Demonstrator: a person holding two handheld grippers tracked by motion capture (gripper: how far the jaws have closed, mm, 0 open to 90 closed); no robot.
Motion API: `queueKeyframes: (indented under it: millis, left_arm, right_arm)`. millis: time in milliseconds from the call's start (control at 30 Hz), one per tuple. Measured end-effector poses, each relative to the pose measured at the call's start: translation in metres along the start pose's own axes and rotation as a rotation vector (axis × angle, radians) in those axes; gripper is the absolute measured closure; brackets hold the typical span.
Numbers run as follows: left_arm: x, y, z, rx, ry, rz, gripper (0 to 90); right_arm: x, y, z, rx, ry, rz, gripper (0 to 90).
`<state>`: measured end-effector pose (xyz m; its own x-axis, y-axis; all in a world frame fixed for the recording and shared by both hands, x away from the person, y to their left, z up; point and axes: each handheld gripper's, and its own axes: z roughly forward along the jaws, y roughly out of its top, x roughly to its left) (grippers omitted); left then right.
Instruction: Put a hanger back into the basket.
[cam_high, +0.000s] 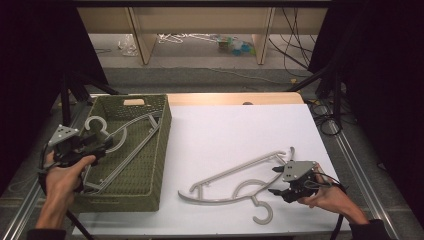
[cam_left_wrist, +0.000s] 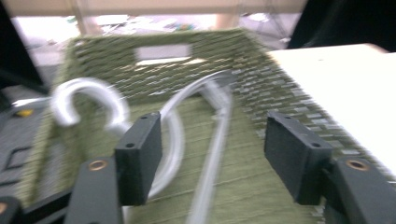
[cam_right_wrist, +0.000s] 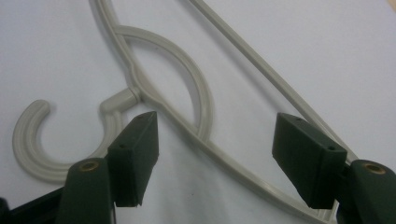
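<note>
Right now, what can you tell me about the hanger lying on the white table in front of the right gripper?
The hanger is pale grey, plastic by its look, and lies flat on the white table, right of the green woven basket and apart from it. It has a curved shoulder bar, a straight cross bar, a half-ring under the neck and an open hook that points toward the table's near edge. The right gripper hovers at its right end, jaws open astride the shoulder bar; whether they touch it I cannot tell.

Lab recording setup, black curtains (cam_high: 30, 60), loose cables (cam_high: 292, 47), aluminium rails (cam_high: 352, 160)
</note>
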<state>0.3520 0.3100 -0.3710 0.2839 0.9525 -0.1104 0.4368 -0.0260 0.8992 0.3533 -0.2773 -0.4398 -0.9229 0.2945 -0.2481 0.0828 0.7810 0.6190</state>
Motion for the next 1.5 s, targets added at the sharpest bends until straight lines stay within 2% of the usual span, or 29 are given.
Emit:
queueKeyframes:
  millis: [67, 133, 267, 433, 533, 600, 667, 700, 733, 900, 933, 967, 1033, 1233, 1300, 1500]
  left_arm:
    - [-0.02, 0.001, -0.003, -0.031, -0.05, 0.025, 32.2]
    - [-0.036, 0.003, -0.006, -0.043, -0.081, 0.05, 29.9]
    - [-0.08, 0.001, -0.01, -0.074, -0.15, 0.101, 21.6]
    - [-0.134, -0.015, -0.006, -0.094, -0.297, 0.16, 21.1]
    - [-0.16, -0.024, -0.002, -0.096, -0.337, 0.19, 19.4]
    - [-0.175, -0.029, 0.003, -0.106, -0.372, 0.226, 18.5]
    - [-0.181, -0.035, 0.01, -0.138, -0.379, 0.285, 18.1]
    - [-0.183, -0.038, 0.012, -0.134, -0.381, 0.291, 17.9]
    - [-0.185, -0.043, 0.014, -0.126, -0.391, 0.278, 17.8]
    - [-0.191, -0.061, 0.024, -0.11, -0.398, 0.271, 17.7]
    - [-0.193, -0.064, 0.026, -0.109, -0.403, 0.282, 17.7]
    - [-0.194, -0.068, 0.027, -0.106, -0.398, 0.311, 17.8]
    - [-0.198, -0.074, 0.03, -0.097, -0.405, 0.321, 17.8]
    - [-0.206, -0.086, 0.034, -0.091, -0.408, 0.359, 17.8]
    - [-0.206, -0.088, 0.036, -0.077, -0.413, 0.35, 17.7]
    - [-0.205, -0.088, 0.035, -0.09, -0.399, 0.341, 17.7]
  right_arm:
    - [0.0, 0.0, 0.0, -0.002, -0.013, 0.006, 31.7]
    - [0.0, 0.0, 0.0, 0.0, -0.014, 0.011, 31.2]
    - [-0.001, -0.001, 0.0, -0.002, -0.014, 0.007, 30.7]
    - [-0.002, -0.002, 0.001, -0.001, -0.024, 0.015, 30.6]
    - [-0.004, -0.004, 0.001, 0.001, -0.02, 0.011, 30.6]
    - [-0.005, -0.004, 0.001, -0.002, -0.024, 0.013, 30.6]
    - [-0.005, -0.004, 0.001, -0.002, -0.023, 0.02, 30.6]
    - [-0.005, -0.004, 0.001, -0.001, -0.024, 0.022, 30.6]
    - [-0.005, -0.005, 0.001, -0.001, -0.021, 0.02, 30.6]
    - [-0.005, -0.004, 0.001, -0.006, -0.024, 0.026, 30.4]
    - [-0.005, -0.004, 0.001, -0.008, -0.025, 0.025, 30.4]
    - [-0.004, -0.004, 0.001, -0.011, -0.028, 0.023, 30.4]
    - [-0.004, -0.004, 0.001, -0.012, -0.03, 0.018, 30.2]
    - [-0.003, -0.004, 0.001, -0.011, -0.029, 0.018, 29.8]
    - [-0.003, -0.004, 0.002, -0.005, -0.023, 0.027, 28.0]
    - [-0.005, -0.004, 0.002, -0.011, -0.025, 0.021, 24.5]
